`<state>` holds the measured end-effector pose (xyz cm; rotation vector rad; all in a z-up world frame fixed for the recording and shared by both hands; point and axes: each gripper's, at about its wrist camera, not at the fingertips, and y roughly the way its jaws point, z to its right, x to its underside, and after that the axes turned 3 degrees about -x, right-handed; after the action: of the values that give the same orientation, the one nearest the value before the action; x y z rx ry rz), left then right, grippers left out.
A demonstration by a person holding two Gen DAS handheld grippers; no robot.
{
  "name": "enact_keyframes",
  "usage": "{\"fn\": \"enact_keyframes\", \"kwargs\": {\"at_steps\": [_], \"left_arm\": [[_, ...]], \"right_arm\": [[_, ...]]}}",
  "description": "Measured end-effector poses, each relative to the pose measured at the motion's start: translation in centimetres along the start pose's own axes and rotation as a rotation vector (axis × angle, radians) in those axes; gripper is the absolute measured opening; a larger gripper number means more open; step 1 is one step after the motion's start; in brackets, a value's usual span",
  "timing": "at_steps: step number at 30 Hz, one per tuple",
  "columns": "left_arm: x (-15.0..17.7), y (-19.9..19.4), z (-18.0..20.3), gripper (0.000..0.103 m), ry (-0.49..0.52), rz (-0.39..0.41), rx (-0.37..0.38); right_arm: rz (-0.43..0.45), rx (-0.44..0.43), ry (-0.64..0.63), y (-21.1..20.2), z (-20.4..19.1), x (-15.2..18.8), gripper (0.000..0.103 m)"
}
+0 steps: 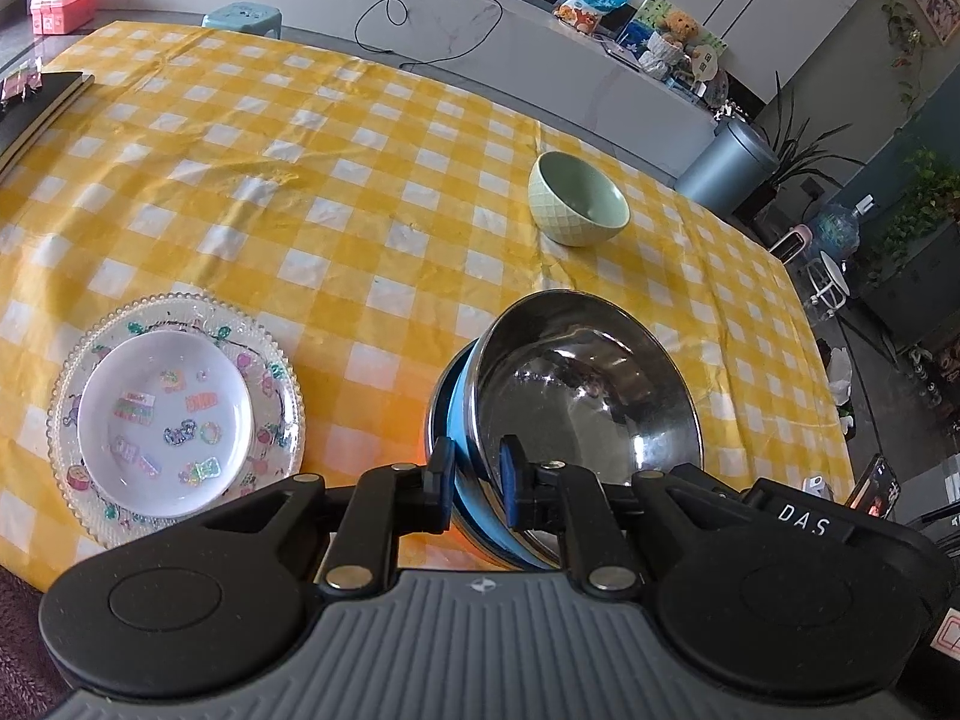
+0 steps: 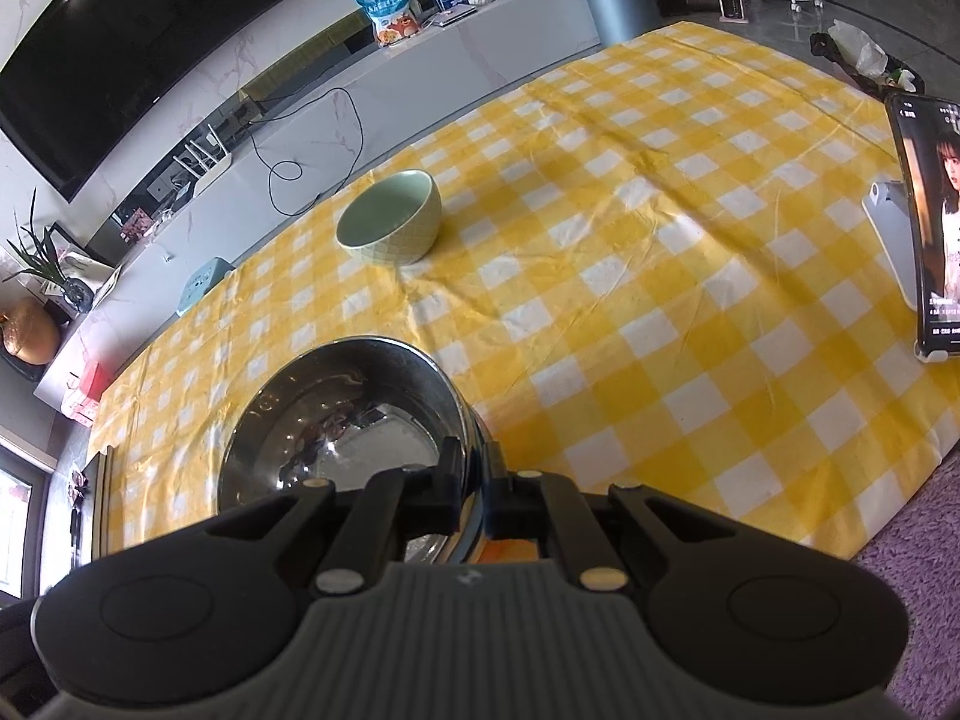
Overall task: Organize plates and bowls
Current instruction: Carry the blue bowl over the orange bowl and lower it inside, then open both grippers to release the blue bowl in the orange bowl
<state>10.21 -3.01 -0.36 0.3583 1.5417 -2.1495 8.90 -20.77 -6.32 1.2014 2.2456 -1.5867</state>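
Steel bowl (image 1: 591, 396) between both grippers' fingers (image 1: 443, 474)

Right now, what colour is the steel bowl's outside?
Blue on the steel bowl, clearest in the left wrist view.

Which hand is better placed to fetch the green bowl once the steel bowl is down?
Right, probably. Both grippers grip the steel bowl, but the green bowl sits beyond its right side; the left gripper is nearer the stacked plates.
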Motion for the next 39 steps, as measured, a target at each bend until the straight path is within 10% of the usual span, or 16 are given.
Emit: {"fn": "enact_keyframes", "kwargs": {"at_steps": [39], "left_arm": [[-6.2,-0.2,2.5,0.036,0.215,0.093,-0.023]], "right_arm": [[0.087,-0.028,-0.099,0.8,-2.1,-4.9,0.036]]}}
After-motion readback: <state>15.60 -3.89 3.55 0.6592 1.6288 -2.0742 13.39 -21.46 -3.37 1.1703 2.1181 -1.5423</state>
